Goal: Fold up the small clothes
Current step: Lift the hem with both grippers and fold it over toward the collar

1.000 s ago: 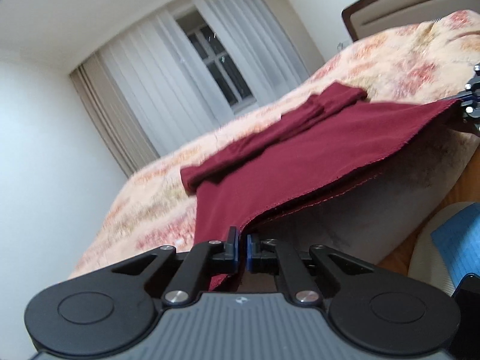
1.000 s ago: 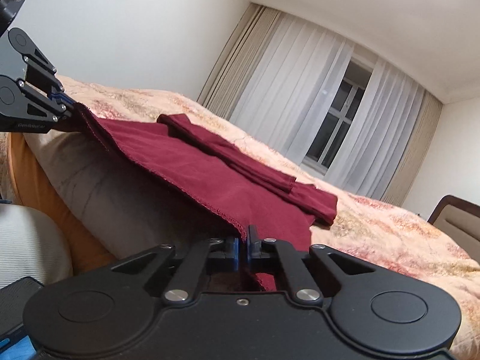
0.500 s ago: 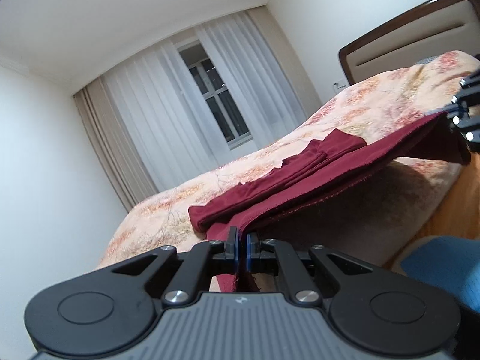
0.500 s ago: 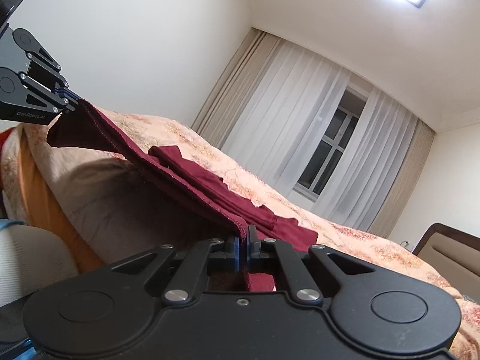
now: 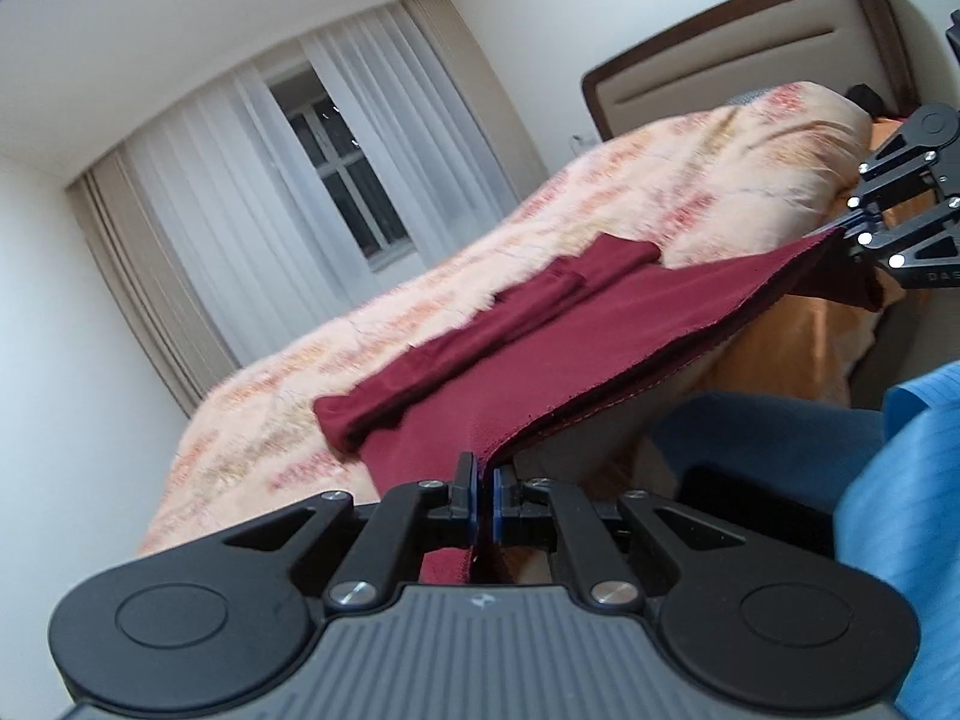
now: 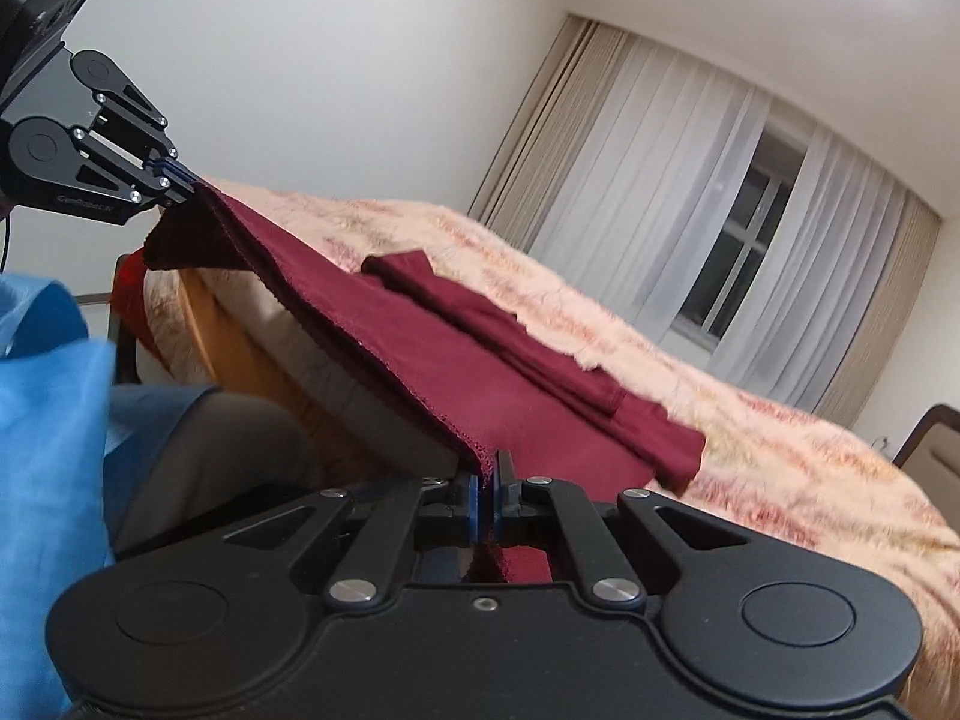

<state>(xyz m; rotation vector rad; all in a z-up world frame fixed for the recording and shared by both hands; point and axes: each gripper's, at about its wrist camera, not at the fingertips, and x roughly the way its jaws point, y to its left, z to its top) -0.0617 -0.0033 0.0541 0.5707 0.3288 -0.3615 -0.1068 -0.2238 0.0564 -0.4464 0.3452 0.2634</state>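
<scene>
A dark red garment (image 5: 540, 354) lies on the bed, its far part folded into a long band (image 5: 480, 330). My left gripper (image 5: 480, 474) is shut on one near corner of its hem. My right gripper (image 6: 486, 468) is shut on the other near corner (image 6: 474, 450). The hem is stretched taut between them, lifted off the bed's near edge. Each gripper shows in the other's view: the right one (image 5: 852, 234) at the far right, the left one (image 6: 180, 186) at the upper left. The garment (image 6: 480, 372) slopes down onto the bed.
The bed has a peach floral cover (image 5: 690, 180) and a brown headboard (image 5: 750, 36). An orange sheet and the mattress side (image 6: 252, 324) show under the lifted hem. Blue clothing of the person (image 6: 48, 420) is close by. Curtains and a window (image 6: 738, 264) are behind the bed.
Both grippers have kept their grip on the hem. The views have tilted and the lifted hem has moved forward over the bed, with more of the cloth's top face showing than half a second ago.
</scene>
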